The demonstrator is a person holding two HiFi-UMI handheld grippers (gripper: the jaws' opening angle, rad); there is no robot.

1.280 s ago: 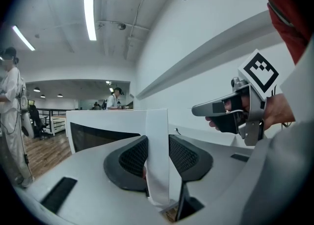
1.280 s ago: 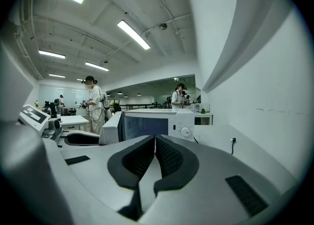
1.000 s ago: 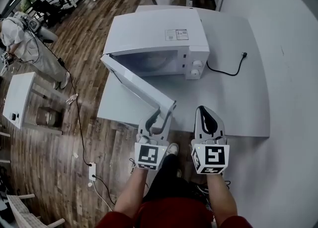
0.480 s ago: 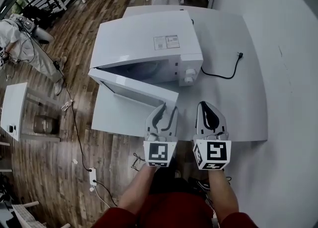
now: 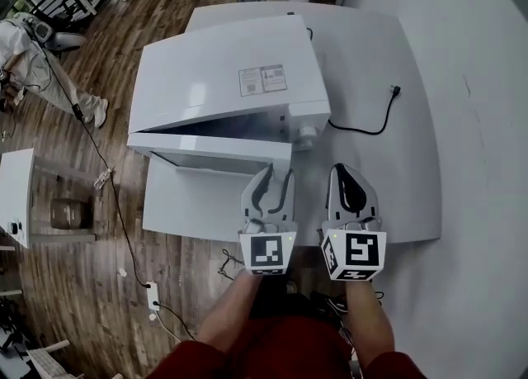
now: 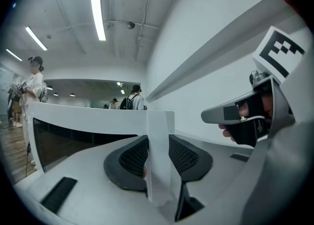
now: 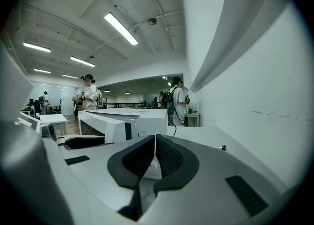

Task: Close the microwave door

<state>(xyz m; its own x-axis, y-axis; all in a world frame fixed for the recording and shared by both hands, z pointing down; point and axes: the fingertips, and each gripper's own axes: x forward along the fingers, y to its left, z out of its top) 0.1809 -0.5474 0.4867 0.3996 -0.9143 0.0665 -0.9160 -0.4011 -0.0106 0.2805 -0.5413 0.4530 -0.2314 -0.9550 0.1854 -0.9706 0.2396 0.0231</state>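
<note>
At the bottom of the head view, two forearms (image 5: 223, 319) in red sleeves hold the grippers side by side. Both grippers reach away from the person over the near edge of the white table (image 5: 412, 196).

The left gripper (image 5: 277, 176) has its jaws a moderate way apart, with the free edge of the door (image 5: 206, 157) between them. In the left gripper view a pad lies against each face of the white panel, so the jaws grip the door.

The right gripper (image 5: 342, 172) is just beside it on the right. Its jaws are brought together, with only a thin slit between the pads and nothing in them. It hangs over bare tabletop, apart from the microwave (image 5: 223, 72).

The microwave stands on the table beyond the grippers, with a label (image 5: 264, 80) on its top. Its door is hinged on the left and stands ajar at a narrow angle, with a dark wedge of the cavity showing above it. A knob (image 5: 307, 131) shows at the right of the front.

A black cord (image 5: 363, 128) runs from the microwave's right side across the table. It ends in a plug (image 5: 397, 90) lying loose on the surface.

Left of the table is wooden floor (image 5: 99, 229) with a power strip (image 5: 153, 293) on it. Farther off, at the upper left, stands a person (image 5: 33, 55) in pale clothes.
</note>
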